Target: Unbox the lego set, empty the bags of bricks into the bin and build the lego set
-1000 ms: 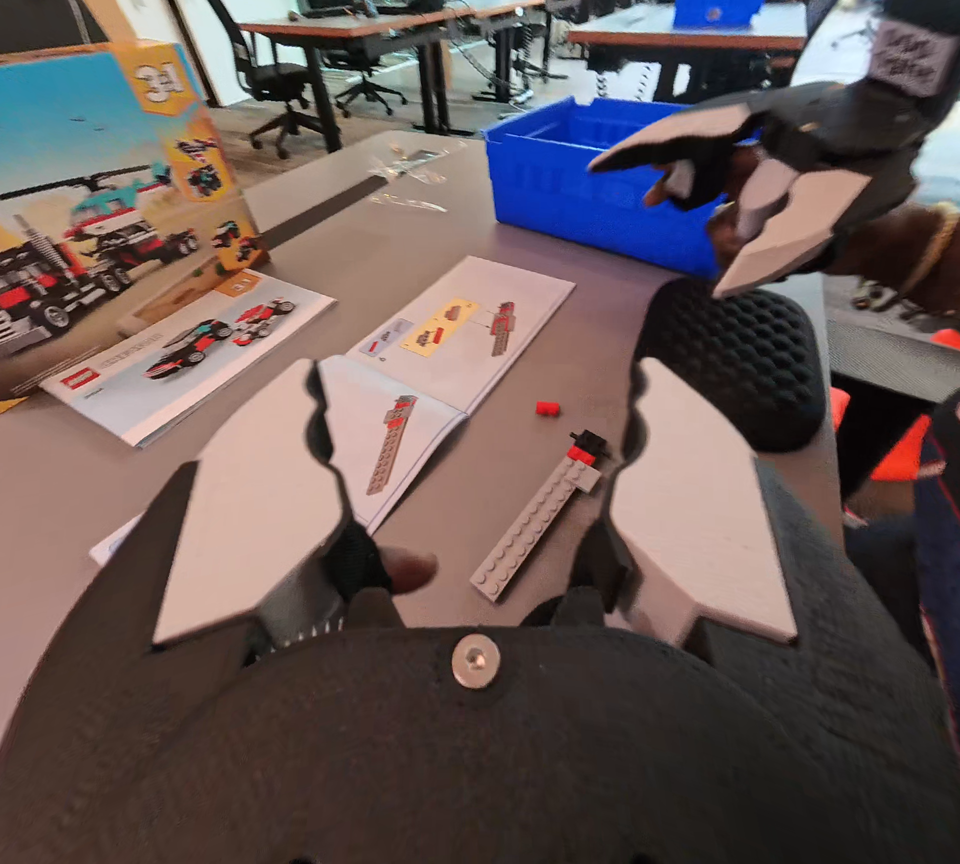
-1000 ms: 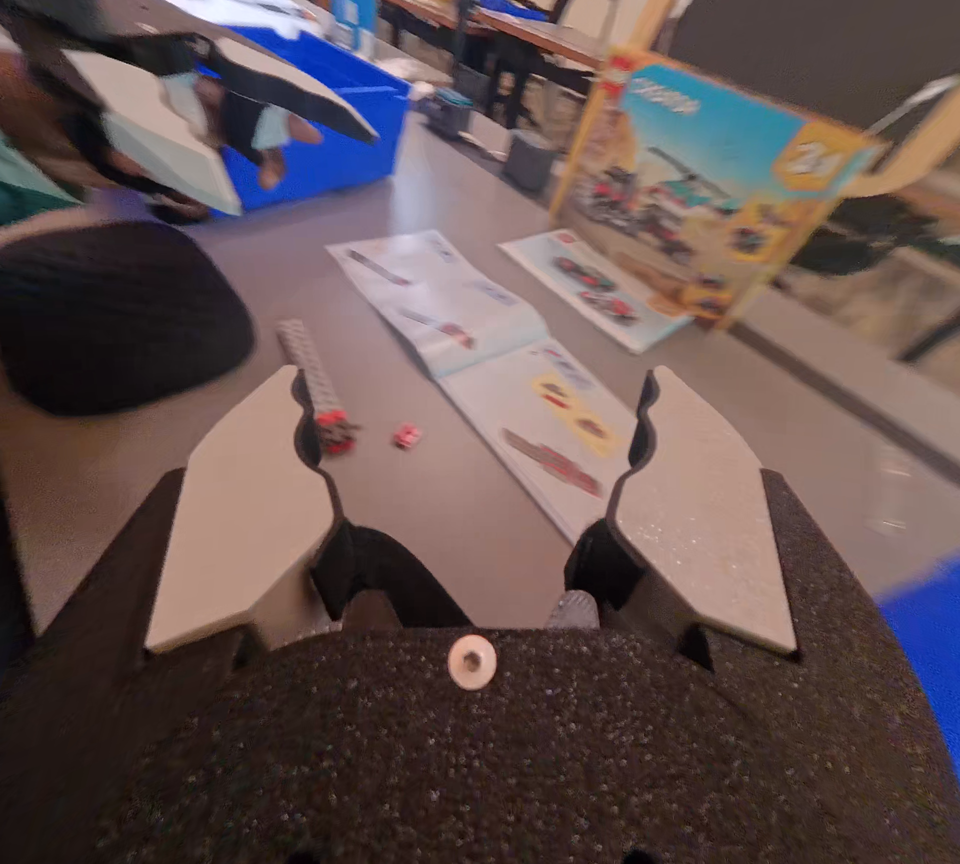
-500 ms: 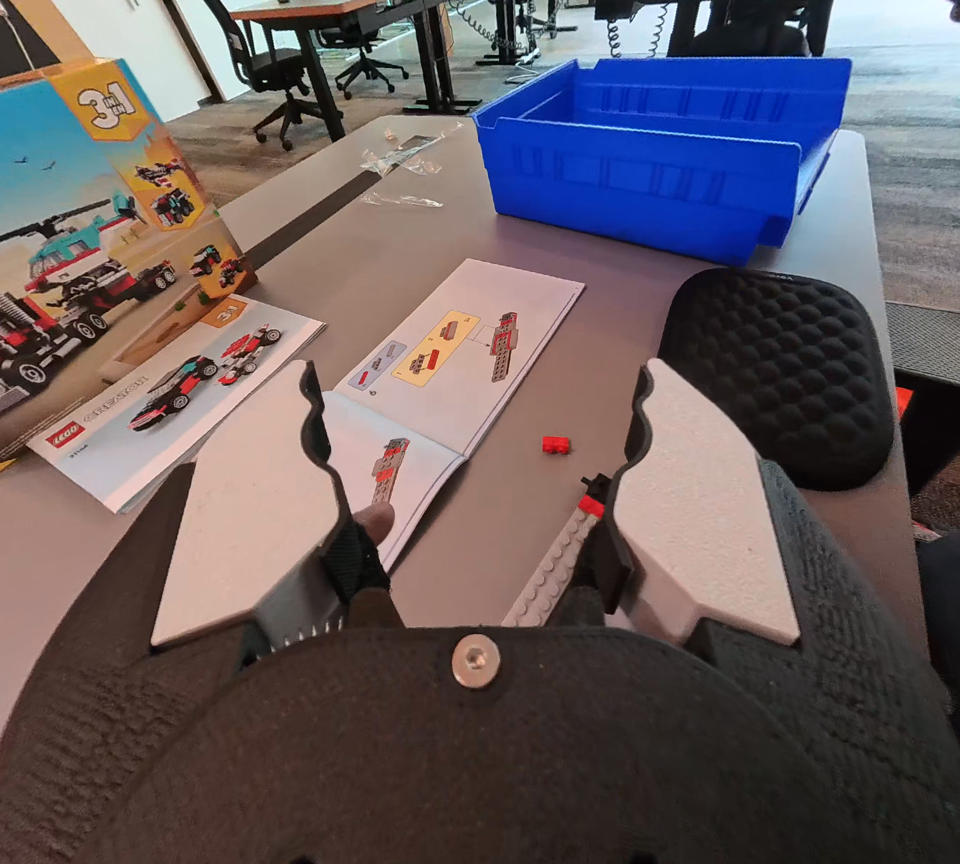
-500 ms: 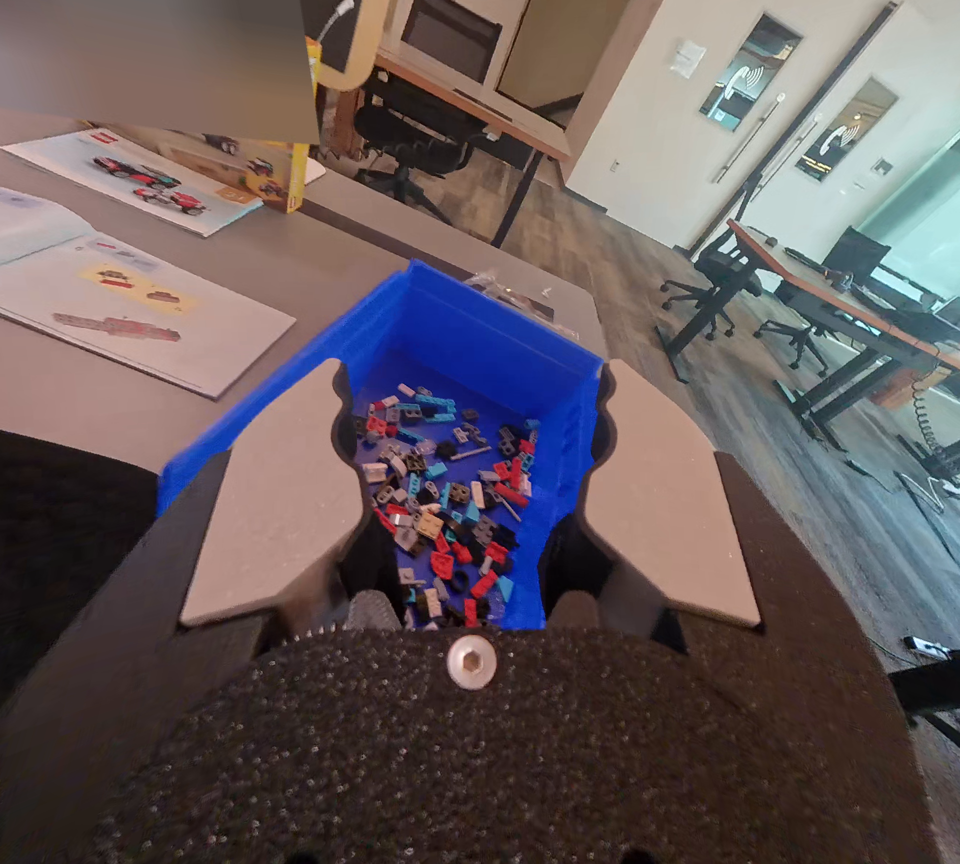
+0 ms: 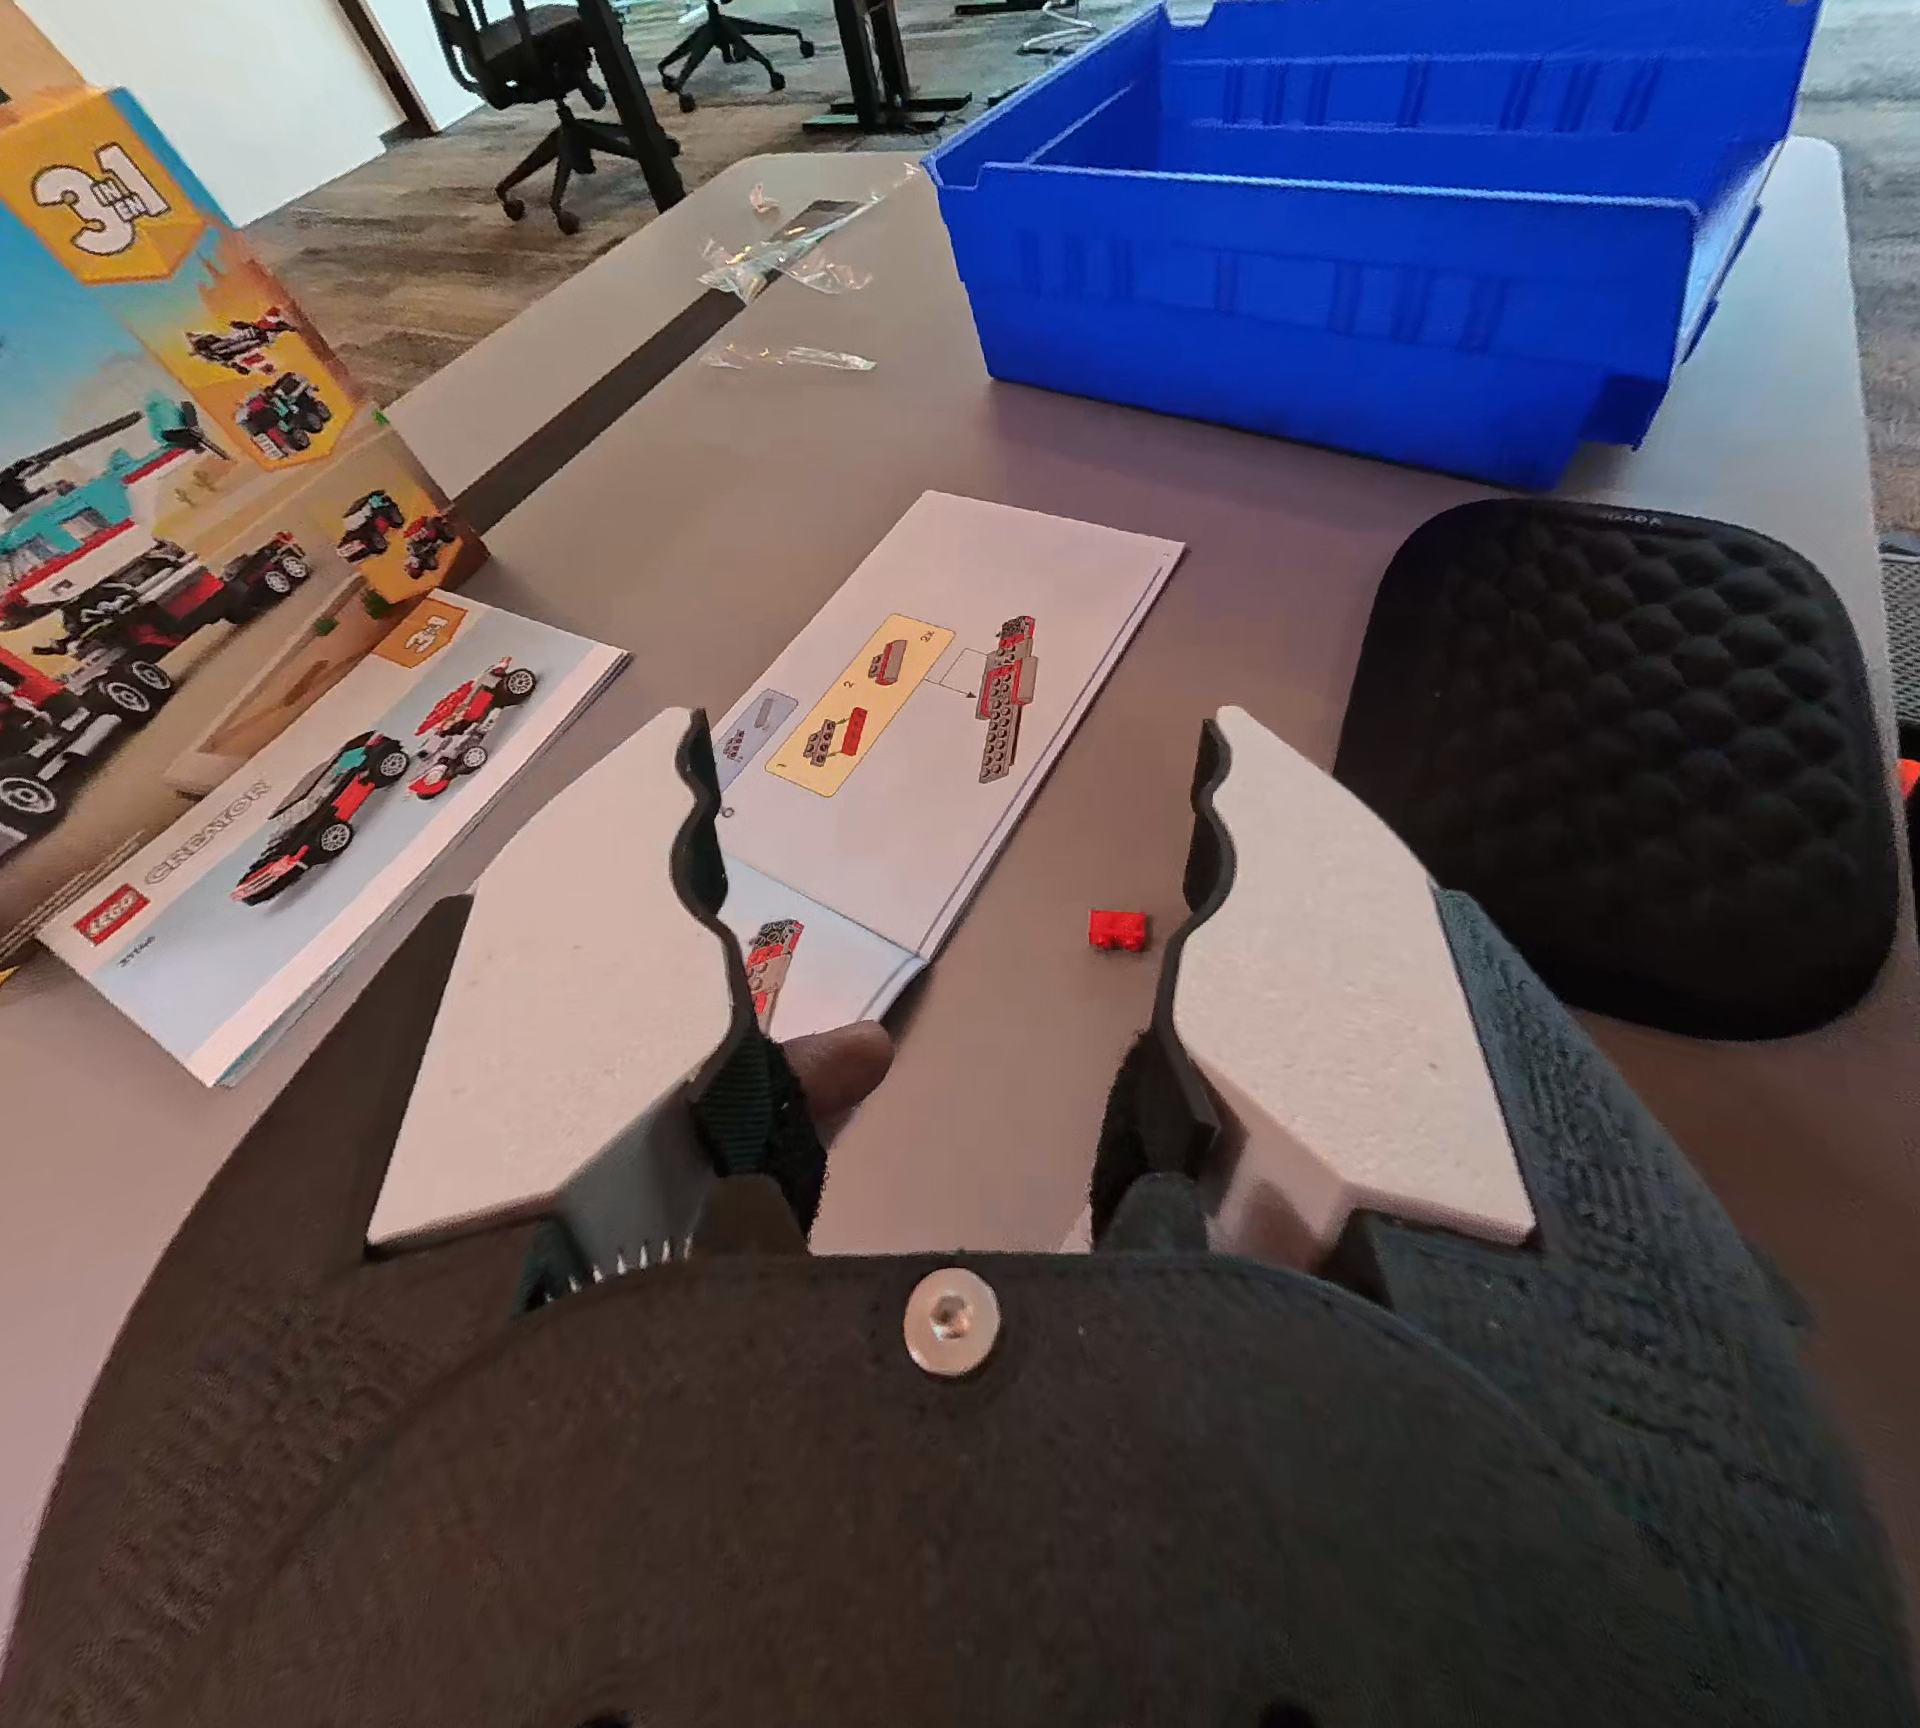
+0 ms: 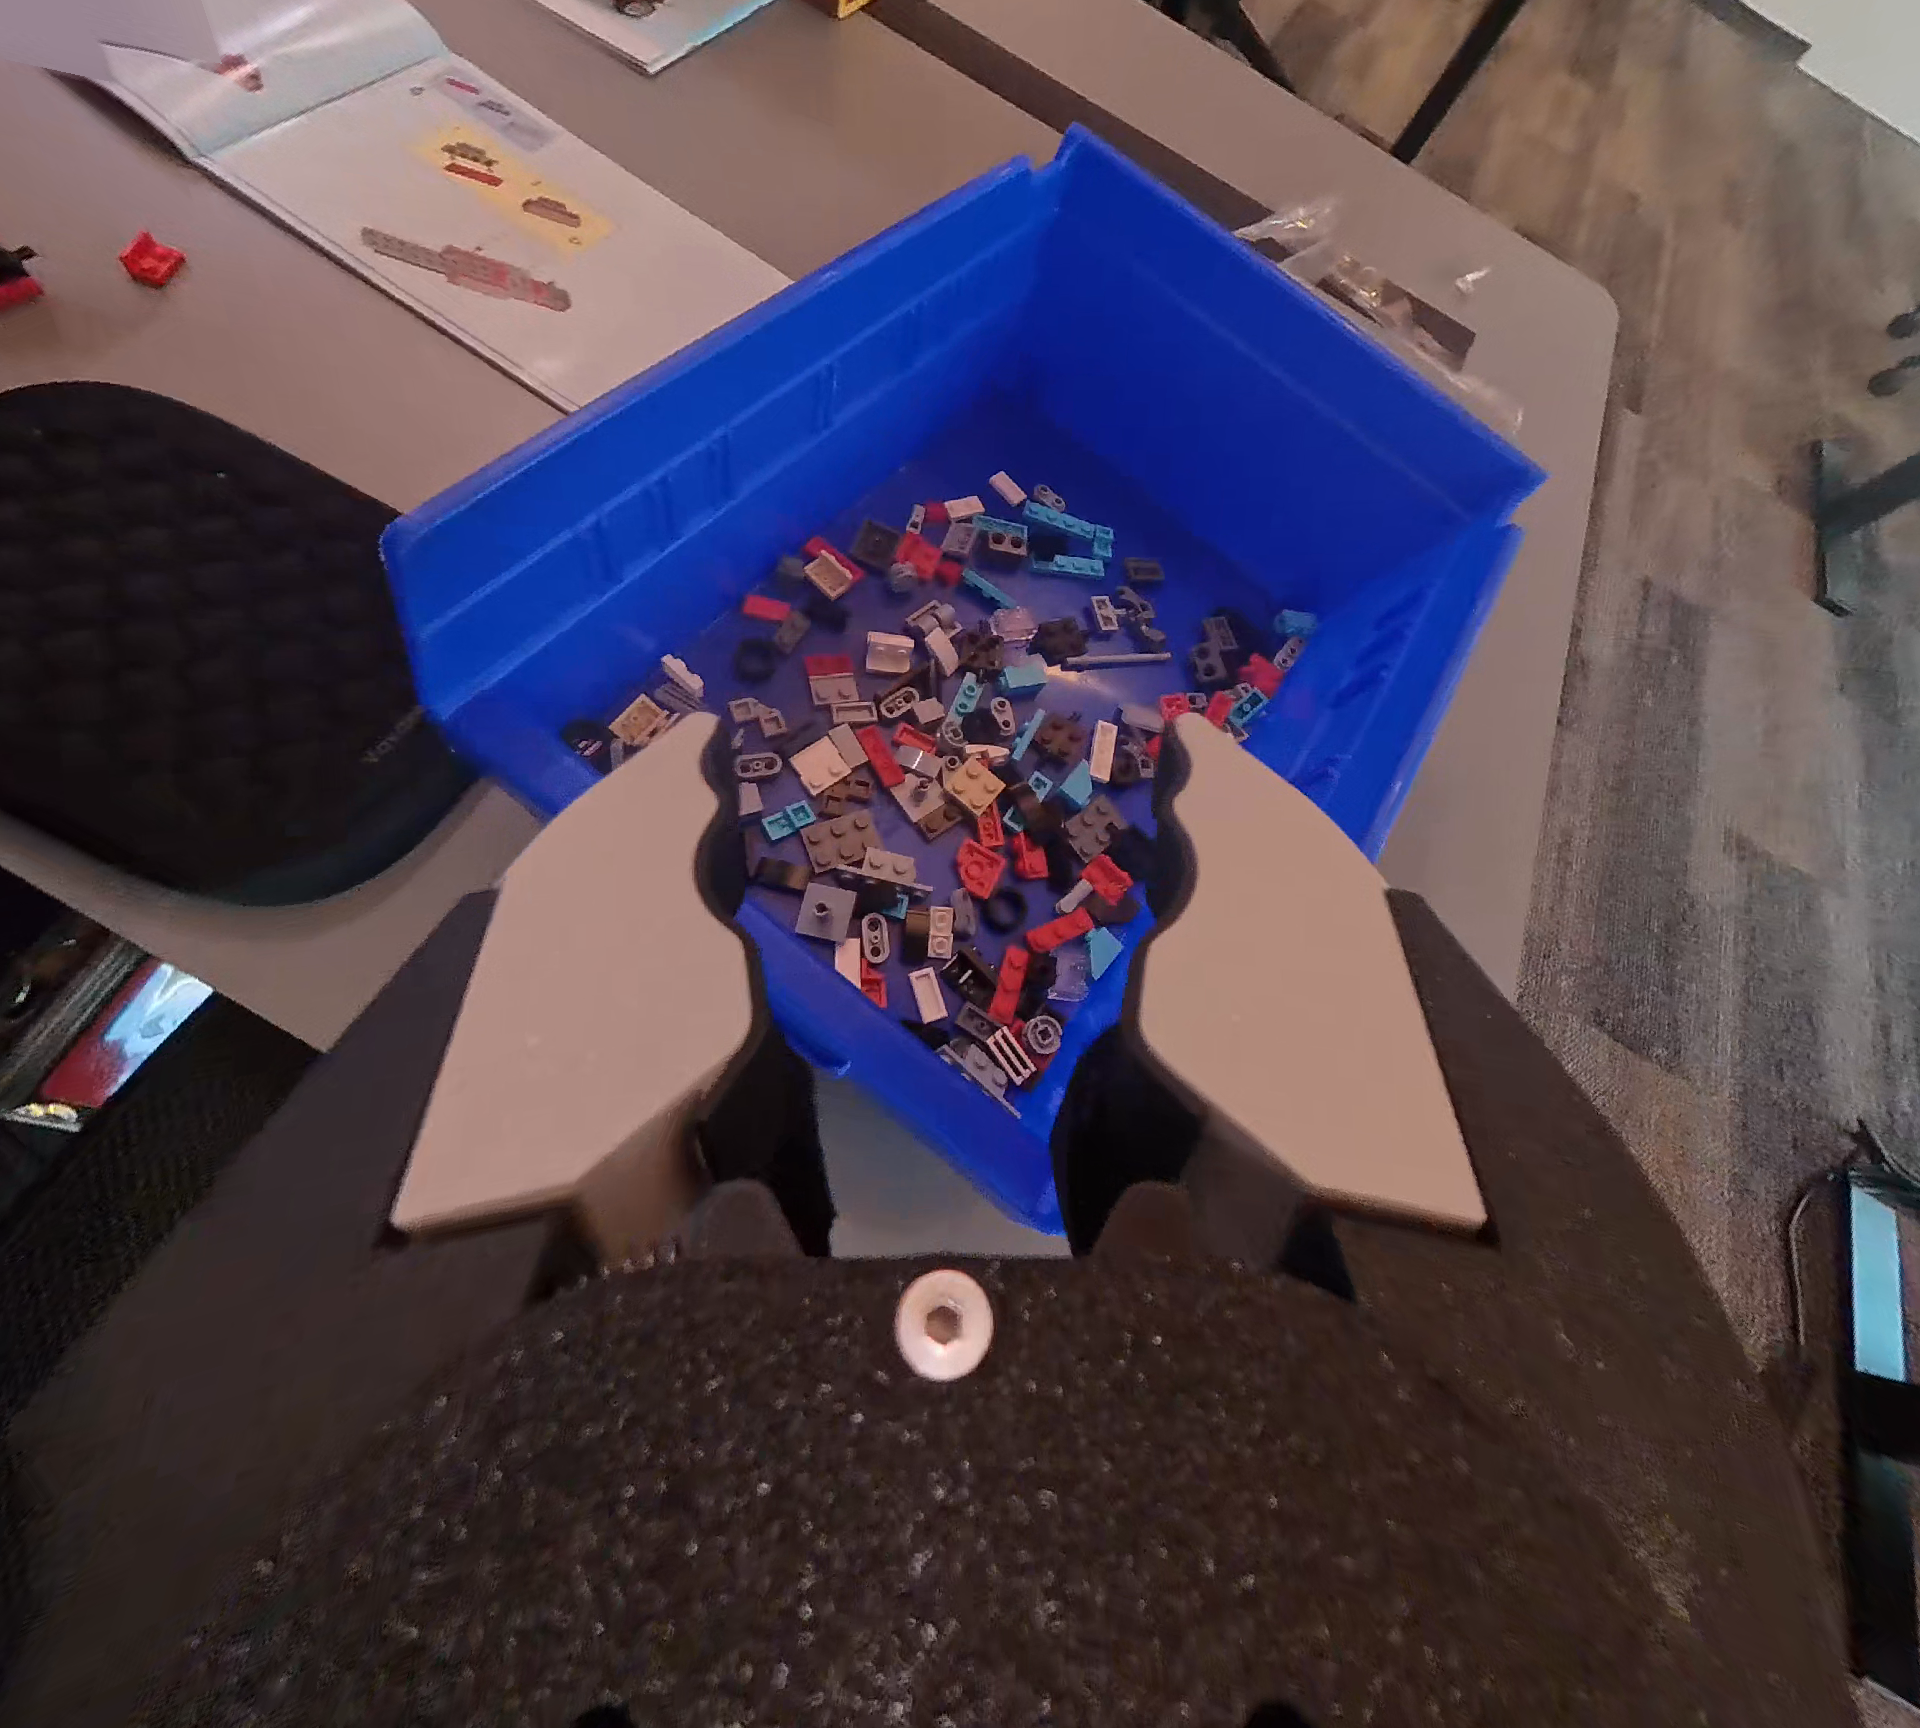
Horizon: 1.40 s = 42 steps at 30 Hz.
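left gripper [image 5: 951, 831] hangs low over the grey table [image 5: 644, 473], jaws spread wide, nothing between them. a fingertip [image 5: 842, 1060] pokes out by its left finger. right gripper [image 6: 940, 779] is above the blue bin [image 6: 1195, 348], jaws apart, nothing held.

writing: the lego box [image 5: 135, 483] stands at the table's left edge, printed with a brand logo, a yellow badge and vehicle pictures; wording not copied. a closed booklet [image 5: 343, 826] lies flat touching the box's foot, with a logo and a line name on its cover. an open booklet [image 5: 935, 722] lies between the closed one and the black pad [image 5: 1631, 764], showing numbered step drawings. the pad has small embossed lettering at its edge, too small to read.

view differences: only the right wrist view looks into the bin and shows the loose bricks [image 6: 935, 764] on its floor, red, grey, black, teal and tan; the left wrist view shows just the bin's outer wall [image 5: 1330, 296] and ribbed inside. a small red brick [image 5: 1119, 930] lies on the table just beside the open booklet's corner, in both views [image 6: 152, 259]. a red and black piece [image 6: 16, 281] at the right view's left edge is cut off. clear empty bags [image 5: 790, 265] lie past the bin; the right view shows them [image 6: 1361, 276] behind the bin's far wall. office desks and chairs [image 5: 540, 47] show only in the left view.
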### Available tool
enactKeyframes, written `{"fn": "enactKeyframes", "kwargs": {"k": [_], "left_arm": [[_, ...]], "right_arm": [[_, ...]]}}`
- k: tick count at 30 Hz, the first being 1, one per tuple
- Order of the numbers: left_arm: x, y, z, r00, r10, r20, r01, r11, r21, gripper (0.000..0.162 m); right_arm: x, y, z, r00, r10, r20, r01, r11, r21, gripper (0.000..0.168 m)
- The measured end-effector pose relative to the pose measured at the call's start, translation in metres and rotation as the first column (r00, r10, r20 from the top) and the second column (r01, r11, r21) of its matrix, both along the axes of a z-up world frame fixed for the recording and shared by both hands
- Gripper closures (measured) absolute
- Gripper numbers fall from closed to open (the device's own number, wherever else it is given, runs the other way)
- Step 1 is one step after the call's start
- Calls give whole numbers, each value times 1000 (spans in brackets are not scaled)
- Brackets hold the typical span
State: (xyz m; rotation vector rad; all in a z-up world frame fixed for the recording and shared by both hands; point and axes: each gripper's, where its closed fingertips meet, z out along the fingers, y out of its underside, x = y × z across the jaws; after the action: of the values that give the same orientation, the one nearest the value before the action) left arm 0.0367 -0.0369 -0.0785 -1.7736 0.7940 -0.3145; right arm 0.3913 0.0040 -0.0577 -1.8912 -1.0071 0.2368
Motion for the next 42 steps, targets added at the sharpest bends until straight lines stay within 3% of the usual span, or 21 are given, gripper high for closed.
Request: {"fn": "enactKeyframes", "kwargs": {"k": [5,16,25,30,38,42], "left_arm": [[1,6,0,999,29,-30,-29,999,18,76],[-4,11,-4,997,73,-11,-73,997,-13,76],[-20,23,14,968,178,179,-177,984,-23,76],[-29,27,16,941,222,255,-217,975,-49,64],[-60,33,27,922,302,243,-307,952,-17,40],[-70,33,35,908,313,279,-320,947,-23,37]], "right_arm": [[2,0,15,997,61,54,-67,991,114,163],[0,-3,22,996,82,18,-83,993,82,165],[4,-9,12,998,61,-30,-59,997,46,164],[1,-11,9,996,73,-56,-72,997,27,163],[-7,-10,5,992,85,-90,-83,996,34,158],[-8,-7,2,992,79,-97,-76,996,34,153]]}}
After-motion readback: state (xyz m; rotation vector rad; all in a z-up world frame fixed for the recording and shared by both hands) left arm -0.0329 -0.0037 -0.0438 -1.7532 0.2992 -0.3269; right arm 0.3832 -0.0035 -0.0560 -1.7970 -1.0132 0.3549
